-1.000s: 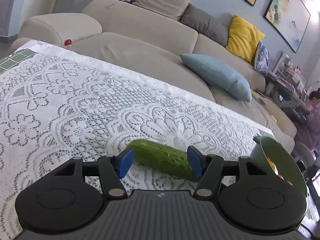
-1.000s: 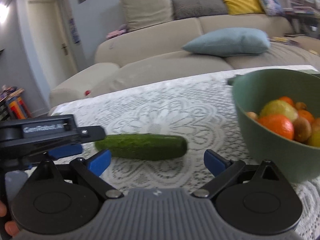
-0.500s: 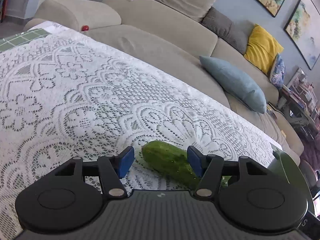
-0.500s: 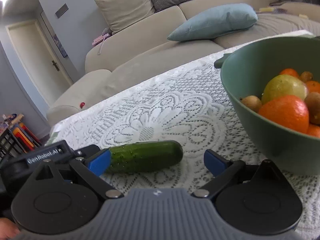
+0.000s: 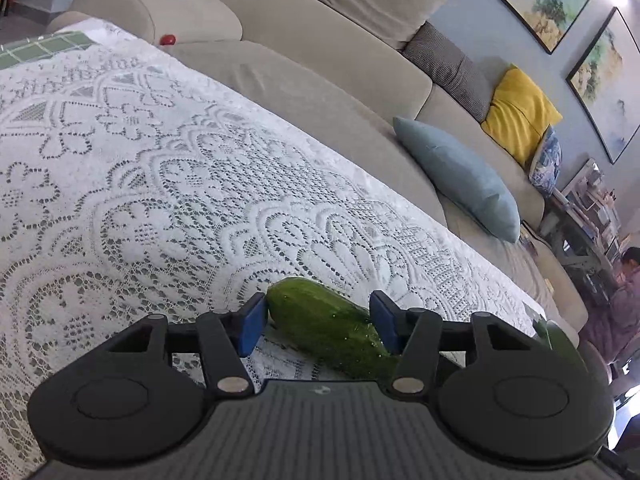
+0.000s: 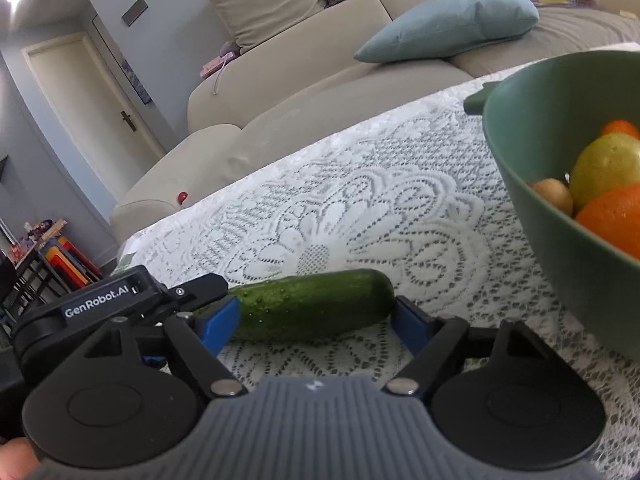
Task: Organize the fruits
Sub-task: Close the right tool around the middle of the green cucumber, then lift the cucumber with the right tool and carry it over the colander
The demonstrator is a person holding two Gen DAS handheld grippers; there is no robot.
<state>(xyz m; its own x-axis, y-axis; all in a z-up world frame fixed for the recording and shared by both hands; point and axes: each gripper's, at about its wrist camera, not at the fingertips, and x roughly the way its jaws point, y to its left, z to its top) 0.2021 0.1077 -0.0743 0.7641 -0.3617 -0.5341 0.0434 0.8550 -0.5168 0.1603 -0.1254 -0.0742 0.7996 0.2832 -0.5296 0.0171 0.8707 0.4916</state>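
A green cucumber (image 5: pixel 328 326) lies on the white lace tablecloth (image 5: pixel 160 184). My left gripper (image 5: pixel 318 326) is open, its blue pads on either side of one end of the cucumber. In the right wrist view the cucumber (image 6: pixel 312 304) lies crosswise between the open pads of my right gripper (image 6: pixel 316 318), with the left gripper's body (image 6: pixel 104 304) at its left end. A green bowl (image 6: pixel 532 184) holding oranges, a yellow-green fruit and small brown fruits stands at the right.
A beige sofa (image 5: pixel 320 60) with blue (image 5: pixel 460 176), yellow and grey cushions runs along the table's far edge. A small red ball (image 5: pixel 168 39) rests on the sofa. The bowl's rim (image 5: pixel 560 344) shows at the right in the left wrist view.
Both grippers have moved in closer to the cucumber, which now sits between both pairs of pads. The right gripper's pads have narrowed around it. The bowl has slid toward the right edge.
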